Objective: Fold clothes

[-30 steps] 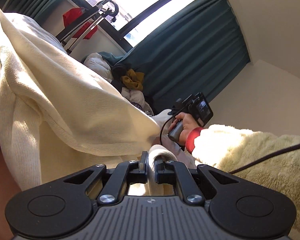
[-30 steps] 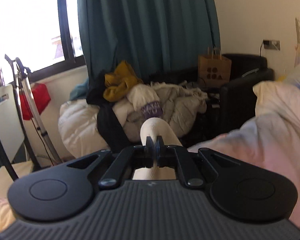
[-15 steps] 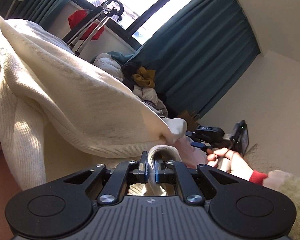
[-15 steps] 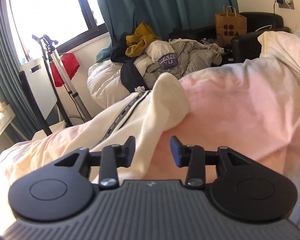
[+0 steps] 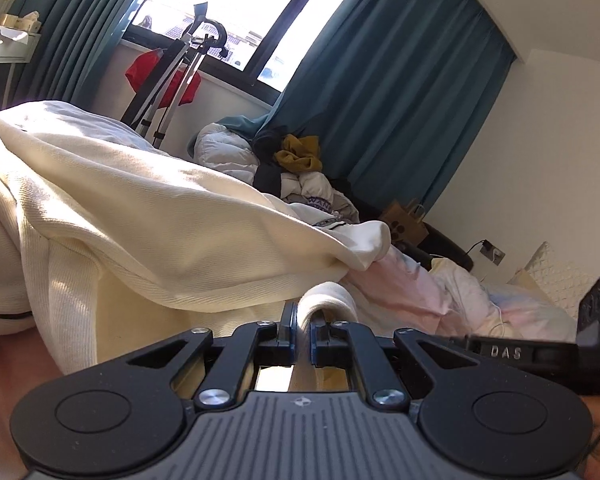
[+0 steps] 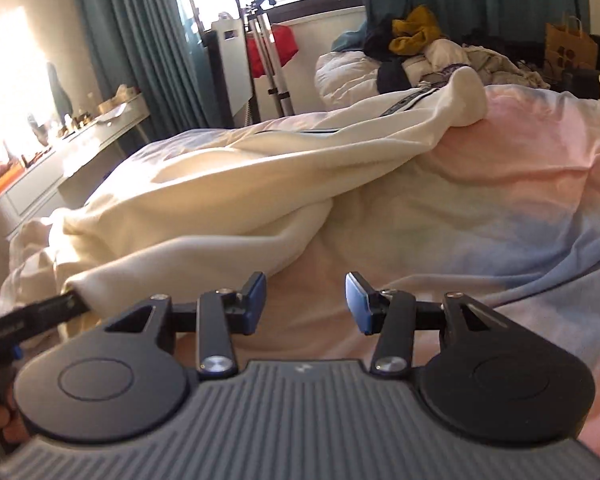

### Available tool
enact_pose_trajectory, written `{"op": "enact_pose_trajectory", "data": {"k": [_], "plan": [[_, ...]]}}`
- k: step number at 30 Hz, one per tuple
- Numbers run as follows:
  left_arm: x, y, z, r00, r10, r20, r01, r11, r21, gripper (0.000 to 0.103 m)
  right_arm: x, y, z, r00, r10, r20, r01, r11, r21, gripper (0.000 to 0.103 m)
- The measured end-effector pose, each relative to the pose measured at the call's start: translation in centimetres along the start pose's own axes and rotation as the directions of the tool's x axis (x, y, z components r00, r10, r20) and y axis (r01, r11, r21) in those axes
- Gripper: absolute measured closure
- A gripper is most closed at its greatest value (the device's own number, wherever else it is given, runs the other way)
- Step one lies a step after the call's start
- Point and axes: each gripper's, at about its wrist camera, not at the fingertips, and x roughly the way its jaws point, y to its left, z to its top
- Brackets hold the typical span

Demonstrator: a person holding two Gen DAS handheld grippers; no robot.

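A cream garment lies spread across a pastel bedspread. The left gripper is clenched on a fold of its edge. The right gripper is released, fingers wide apart, apparently just above the bedspread beside the garment.

Cream garment cut off at the left edge of the left wrist view, its full outline lost; pinched fold hidden between the pads of the left gripper. Right gripper cropped at that view's right edge, fingertips out of sight. Desk clutter washed out by glare, too small to identify.
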Motion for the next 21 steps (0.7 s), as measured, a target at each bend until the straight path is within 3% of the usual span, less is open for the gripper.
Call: {"op": "enact_pose_trajectory", "data": {"k": [4, 8, 11, 16, 21], "plan": [[-1.4, -0.5, -0.4, 0.999, 0.027, -0.029, -0.027, 1.000, -0.008, 0.097, -0.1, 4.0, -2.7, 1.000, -0.028, 0.013, 0.030, 0.989, -0.147, 0.056], [-1.9, -1.1, -0.7, 0.998, 0.034, -0.054, -0.033, 0.999, 0.006, 0.097, 1.0, 6.0, -4.2, 1.000, 0.004, -0.003, -0.004, 0.973, -0.231, 0.056], [-2.2, -1.1, -0.2, 0.999, 0.019, -0.040, -0.019, 1.000, -0.019, 0.097, 1.7, 6.7, -4.9, 1.000, 0.012, -0.025, -0.018, 0.969, -0.245, 0.056], [-3.0, 0.1, 1.0, 1.000, 0.001, 0.003, -0.001, 0.996, -0.094, 0.097, 3.0, 7.0, -5.1, 0.999, 0.046, 0.009, -0.043, 0.978, -0.206, 0.056], [-3.7, 1.2, 1.9, 0.999, -0.015, 0.041, 0.020, 0.991, -0.134, 0.097, 4.9, 7.8, -5.2, 0.991, 0.135, -0.023, -0.137, 0.974, -0.181, 0.056]]}}
